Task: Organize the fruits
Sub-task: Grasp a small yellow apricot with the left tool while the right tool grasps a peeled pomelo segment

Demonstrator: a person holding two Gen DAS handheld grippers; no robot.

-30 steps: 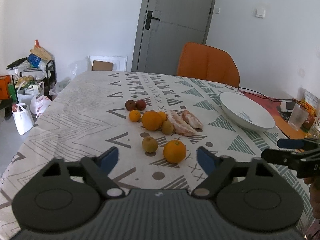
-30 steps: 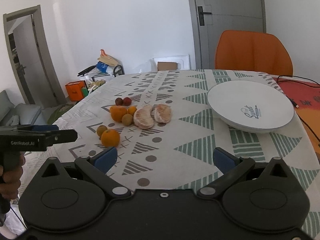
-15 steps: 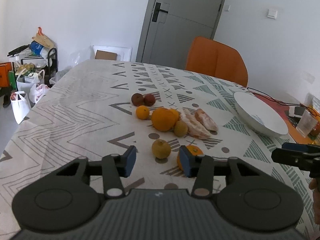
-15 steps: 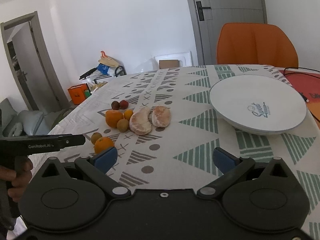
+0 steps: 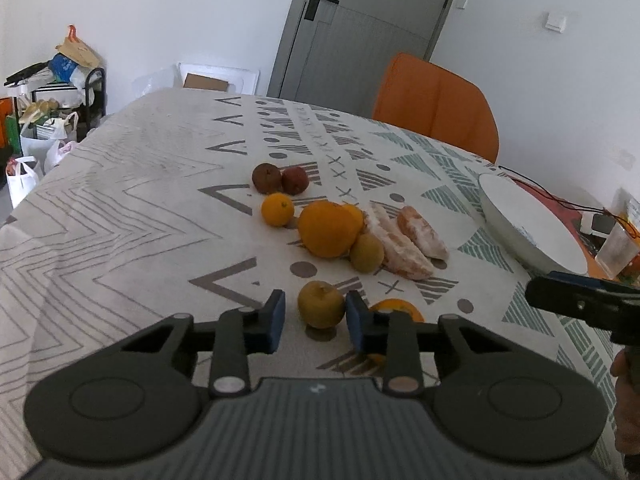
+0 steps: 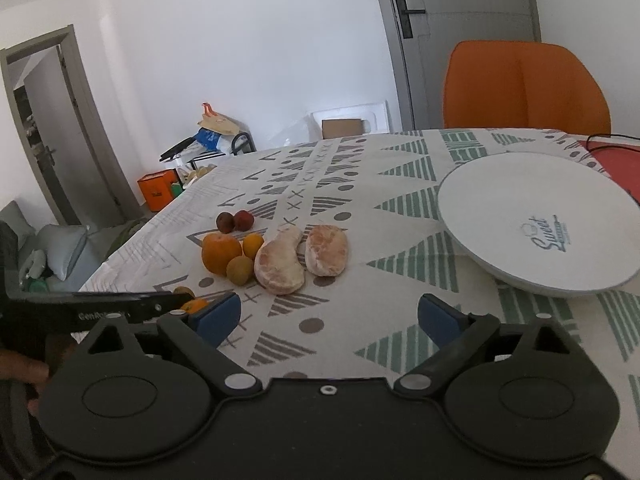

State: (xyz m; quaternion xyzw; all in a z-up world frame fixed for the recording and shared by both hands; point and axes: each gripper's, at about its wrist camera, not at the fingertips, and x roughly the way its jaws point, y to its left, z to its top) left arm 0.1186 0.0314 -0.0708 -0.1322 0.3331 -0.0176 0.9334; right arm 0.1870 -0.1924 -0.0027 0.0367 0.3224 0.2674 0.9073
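Fruit lies in a group on the patterned tablecloth (image 5: 120, 208): two dark red fruits (image 5: 280, 178), a small orange (image 5: 277, 209), a big orange (image 5: 328, 229), two yellow-green fruits, two peeled pomelo pieces (image 5: 404, 246) and a near orange (image 5: 396, 307). My left gripper (image 5: 315, 316) is open, narrowed, with its jaws either side of the near yellow-green fruit (image 5: 321, 305), not touching it. My right gripper (image 6: 328, 318) is open wide and empty over the cloth, right of the fruit (image 6: 276, 262). The white bowl (image 6: 536, 220) stands to the right.
An orange chair (image 5: 436, 112) stands at the far side of the table. A clear cup (image 5: 616, 248), cables and small items sit at the right edge beyond the bowl (image 5: 528, 228). Bags and a rack (image 5: 48, 96) stand on the floor at left.
My left gripper has moved forward to the near yellow-green fruit and narrowed its jaws around it. My right gripper has drifted a little forward and stays wide open.
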